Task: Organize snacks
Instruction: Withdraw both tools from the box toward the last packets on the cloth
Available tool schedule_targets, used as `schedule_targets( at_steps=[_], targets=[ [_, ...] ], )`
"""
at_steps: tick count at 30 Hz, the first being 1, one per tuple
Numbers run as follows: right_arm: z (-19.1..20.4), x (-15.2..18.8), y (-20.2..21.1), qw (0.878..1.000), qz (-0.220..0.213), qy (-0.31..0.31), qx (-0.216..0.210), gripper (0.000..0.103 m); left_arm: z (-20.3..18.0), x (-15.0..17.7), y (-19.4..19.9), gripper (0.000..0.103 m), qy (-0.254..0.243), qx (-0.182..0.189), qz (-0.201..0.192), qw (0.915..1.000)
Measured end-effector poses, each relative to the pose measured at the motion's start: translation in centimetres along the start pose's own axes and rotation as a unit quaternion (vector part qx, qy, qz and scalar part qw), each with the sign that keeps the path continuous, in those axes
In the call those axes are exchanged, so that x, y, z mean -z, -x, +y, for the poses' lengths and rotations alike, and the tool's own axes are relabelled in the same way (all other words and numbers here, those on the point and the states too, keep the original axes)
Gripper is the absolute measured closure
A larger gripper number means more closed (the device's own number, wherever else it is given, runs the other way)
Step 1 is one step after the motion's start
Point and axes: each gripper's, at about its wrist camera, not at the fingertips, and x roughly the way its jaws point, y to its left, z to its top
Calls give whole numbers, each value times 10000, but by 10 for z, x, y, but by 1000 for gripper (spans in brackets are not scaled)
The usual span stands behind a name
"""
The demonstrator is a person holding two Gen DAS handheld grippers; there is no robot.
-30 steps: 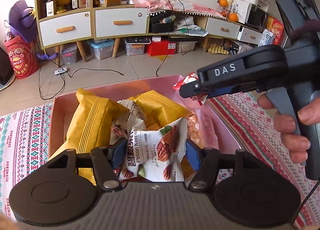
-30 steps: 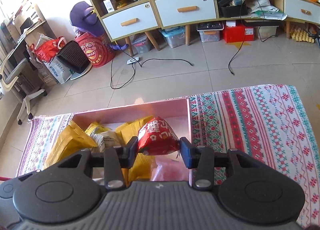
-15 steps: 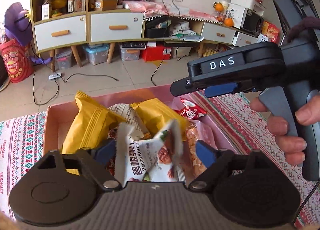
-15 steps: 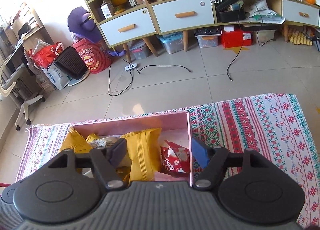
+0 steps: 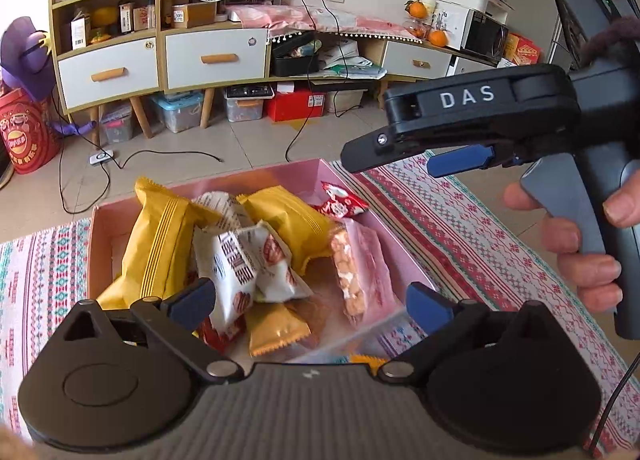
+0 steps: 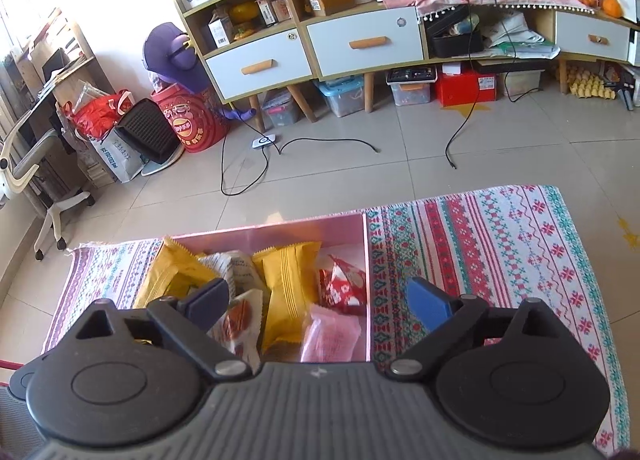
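Left wrist view: the left gripper (image 5: 310, 300) hangs over the pink box (image 5: 91, 228) with its jaws spread wide, holding nothing. Beyond its left finger lies a yellow packet (image 5: 160, 244); between the fingers sits a white nut packet (image 5: 244, 260), loose among the others, with a second yellow packet (image 5: 292, 220) behind it. Ahead of the right finger is a pink packet (image 5: 360, 264), and farther off a red packet (image 5: 340, 204) in the far corner. To the right and higher, the right gripper (image 6: 316, 300) is seen from the side; its own view shows its jaws released too, empty, above the box on the patterned cloth (image 6: 500, 252).
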Motion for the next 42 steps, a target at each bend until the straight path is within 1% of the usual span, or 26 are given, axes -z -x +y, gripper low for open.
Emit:
schedule_targets(
  at_steps=[10, 13, 21, 26, 32, 38, 42],
  targets=[
    [5, 29, 26, 9998, 16, 191, 88, 1, 1, 26, 25, 0, 100, 16, 148, 9998],
    [8, 38, 31, 9994, 66, 311, 157, 1, 2, 34, 32, 0, 69, 17, 218, 9997],
    [15, 59, 38, 9981, 207, 533, 217, 0, 2, 50, 51, 0, -161, 44, 244, 9996],
    [16, 78, 36, 9966, 326, 682, 318, 0, 5, 60, 52, 0, -157, 70, 273, 9995],
    [19, 105, 31, 9878, 624, 1342, 482, 0, 11, 77, 46, 0, -198, -29, 466, 9987],
    [16, 126, 21, 9792, 965, 1743, 388, 1, 16, 89, 47, 0, -55, -31, 547, 9985],
    [23, 138, 15, 9688, 1115, 2193, 304, 5, 14, 96, 46, 0, -98, -18, 609, 9981]
  ],
)
